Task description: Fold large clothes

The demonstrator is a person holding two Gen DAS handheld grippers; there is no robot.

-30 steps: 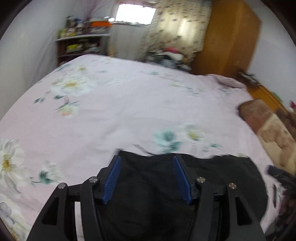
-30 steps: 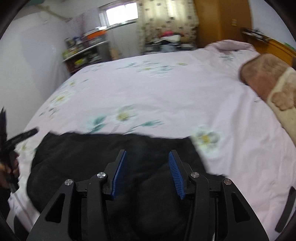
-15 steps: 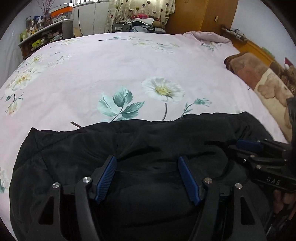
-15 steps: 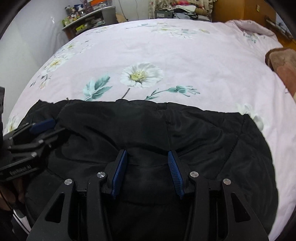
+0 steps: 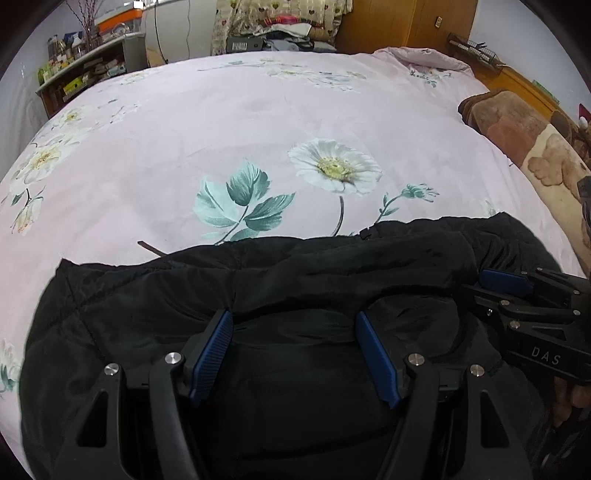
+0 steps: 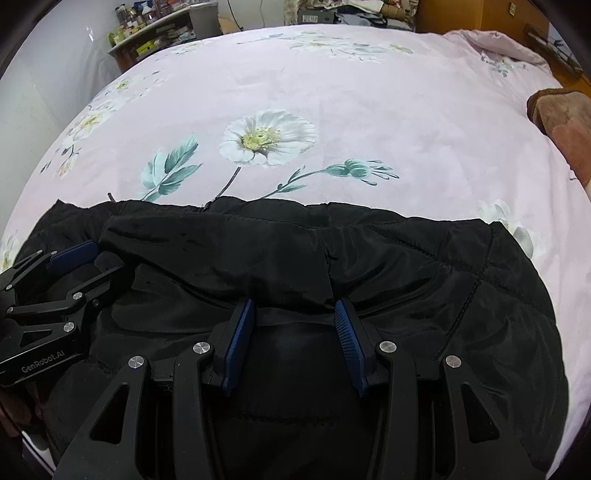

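A black padded jacket (image 5: 258, 291) lies folded over at the near edge of the bed; it fills the lower half of the right wrist view (image 6: 424, 266) too. My left gripper (image 5: 293, 319) is open just over the jacket's folded layer, its blue pads apart with nothing between them. My right gripper (image 6: 293, 306) is open as well, low over the fold's edge. Each gripper shows in the other's view: the right one at the right side (image 5: 502, 282), the left one at the left side (image 6: 74, 253).
The bed carries a pink floral cover (image 5: 258, 122). A brown plush blanket (image 5: 517, 129) lies along its right side. A cluttered shelf (image 5: 81, 74) stands at the back left, a wooden wardrobe (image 5: 406, 26) and a pile of clothes at the back.
Both grippers came down from above the bed onto the jacket's near part; over the last half second they barely moved. The jacket now lies spread wider in both views.
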